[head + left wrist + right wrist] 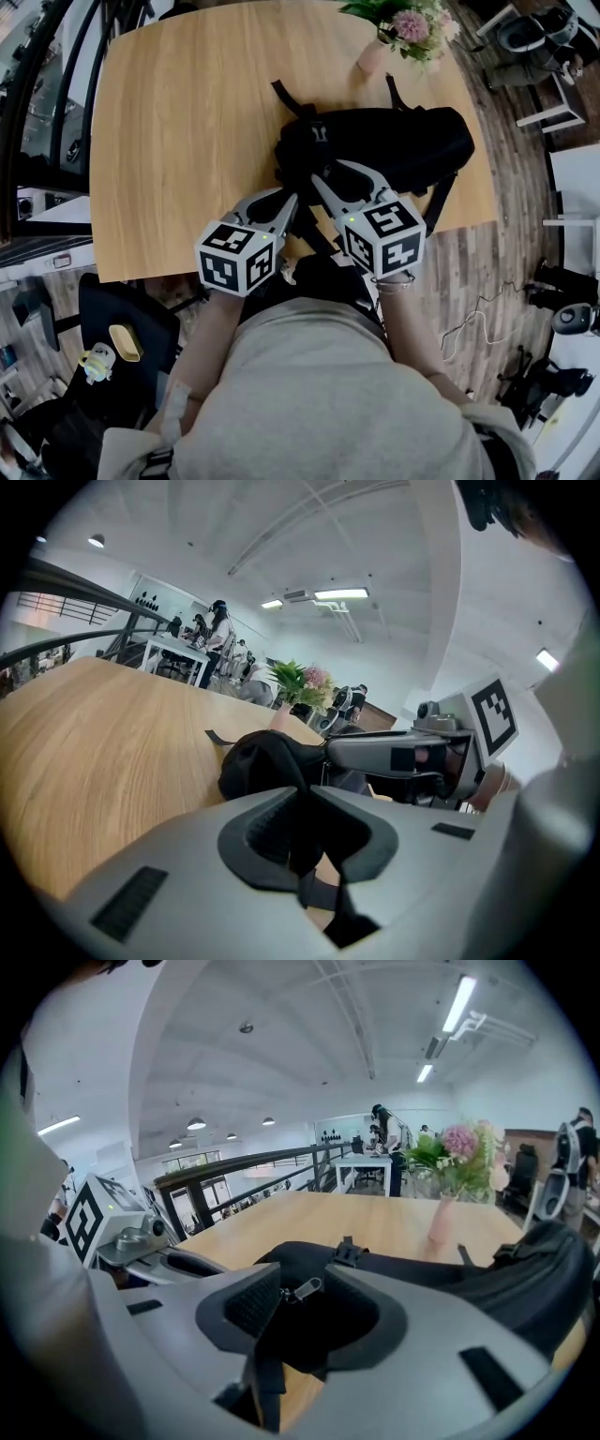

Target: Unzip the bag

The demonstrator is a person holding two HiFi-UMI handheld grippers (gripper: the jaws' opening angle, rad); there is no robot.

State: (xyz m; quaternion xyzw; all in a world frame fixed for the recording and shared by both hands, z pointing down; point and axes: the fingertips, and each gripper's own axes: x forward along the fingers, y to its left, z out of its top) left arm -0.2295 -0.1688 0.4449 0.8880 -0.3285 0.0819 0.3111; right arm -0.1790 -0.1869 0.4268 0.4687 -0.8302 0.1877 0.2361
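A black backpack (394,145) lies on its side on the wooden table (187,141), its near end toward me. My left gripper (289,208) is at that near end, jaws pinched together on a black strap (323,897) that hangs down between the pads. My right gripper (319,183) is just beside it, over the bag's front. In the right gripper view the jaws (305,1279) stand wide, and the small metal zipper pull (307,1288) lies in the gap between the fingertips with neither pad pressing on it. The bag (534,1279) stretches off to the right there.
A pink vase of flowers (398,33) stands at the table's far edge, behind the bag. The table's near edge is right under my grippers. A black chair (122,328) is at my lower left. Cables lie on the floor (478,328) to the right.
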